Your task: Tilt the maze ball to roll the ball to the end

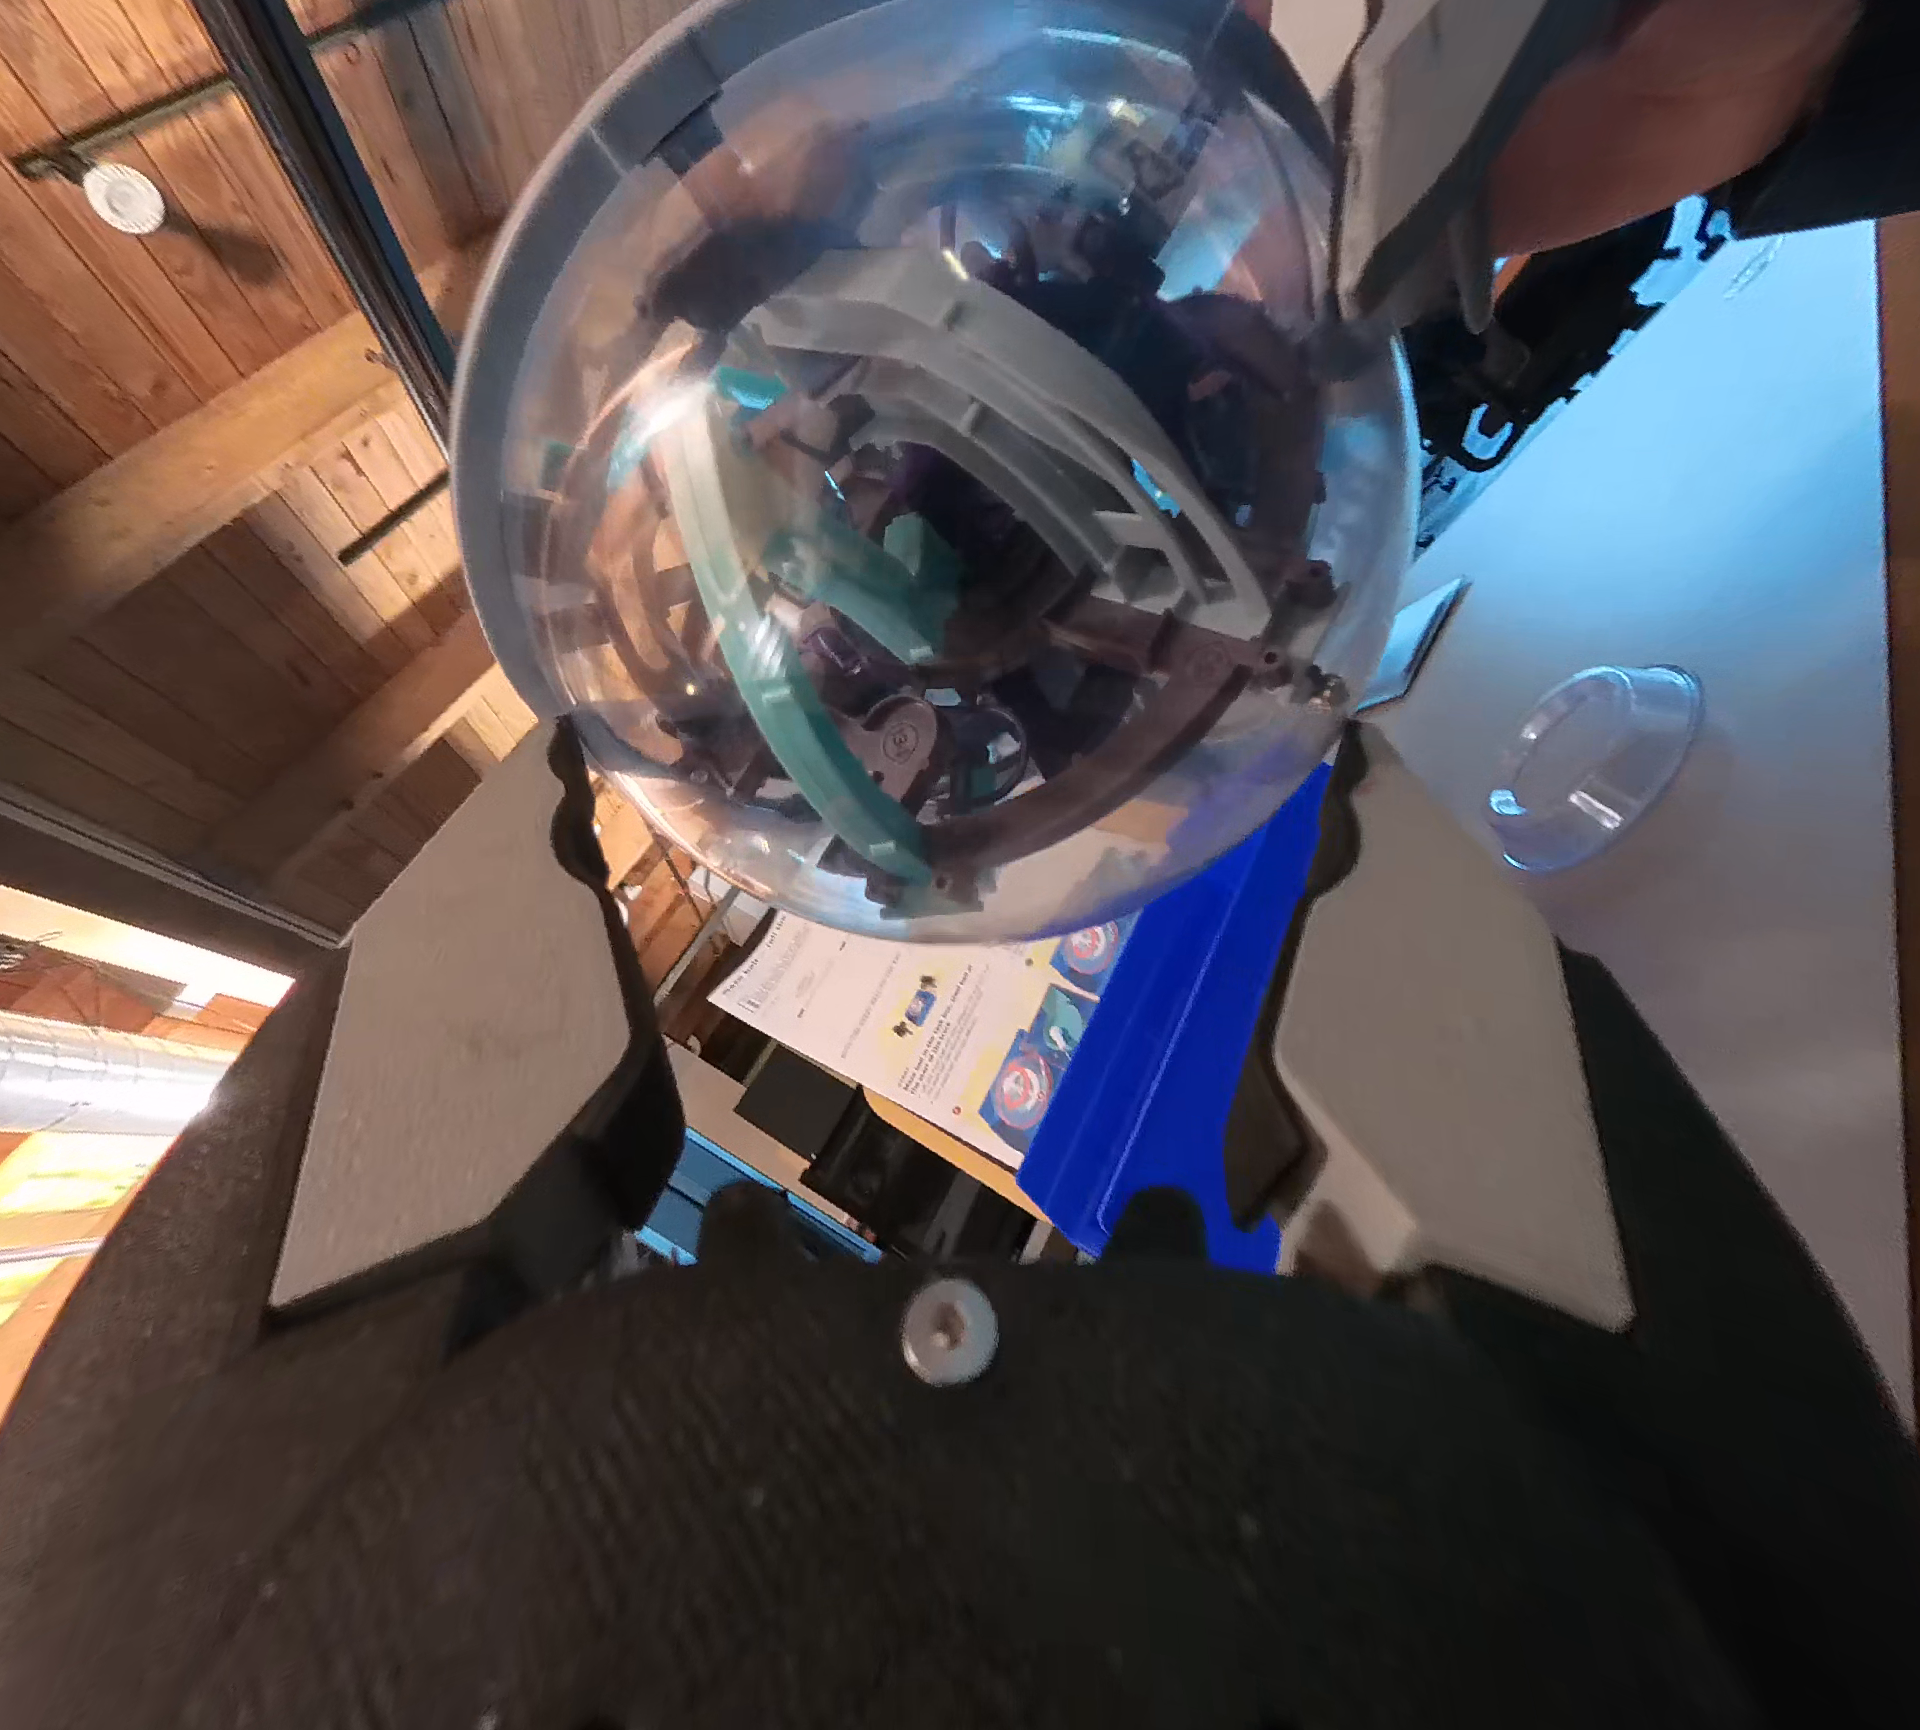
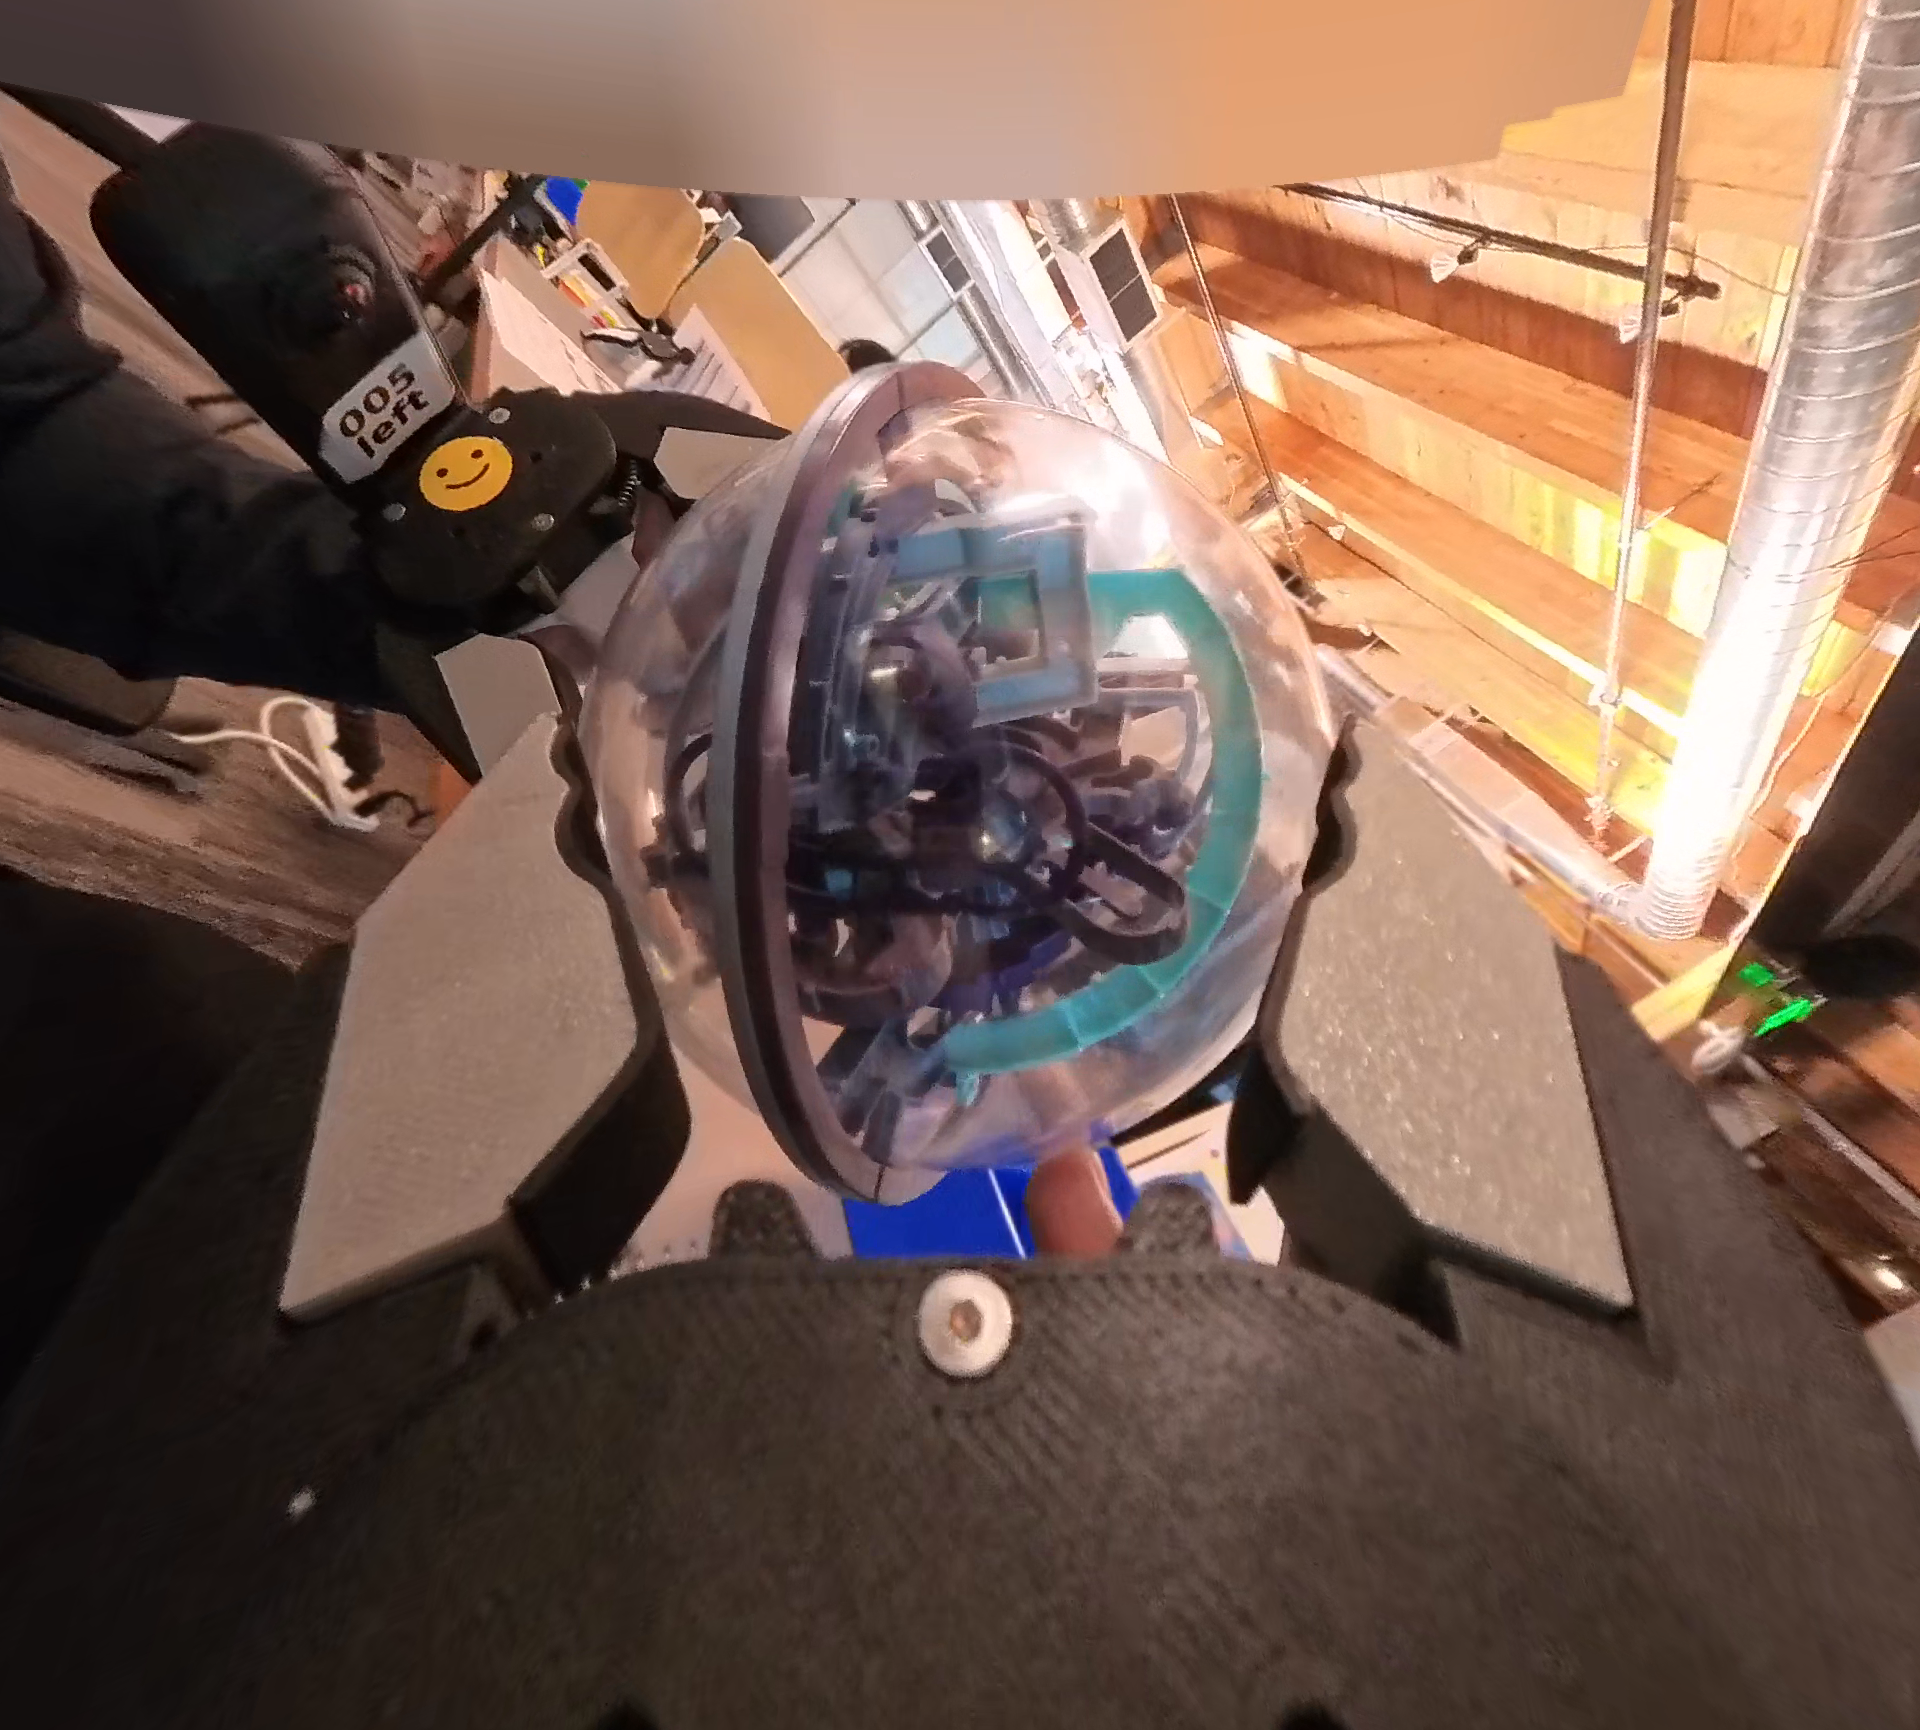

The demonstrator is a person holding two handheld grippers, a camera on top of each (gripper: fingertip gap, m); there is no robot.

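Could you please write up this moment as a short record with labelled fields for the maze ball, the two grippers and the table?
object: clear maze ball with grey seam ring, teal and grey tracks inside
position: held up in the air, off the table
left hand-held gripper: fingers against the sphere's sides
right hand-held gripper: fingers against the sphere's sides
small ball inside: cannot tell where
on table: clear plastic stand, empty
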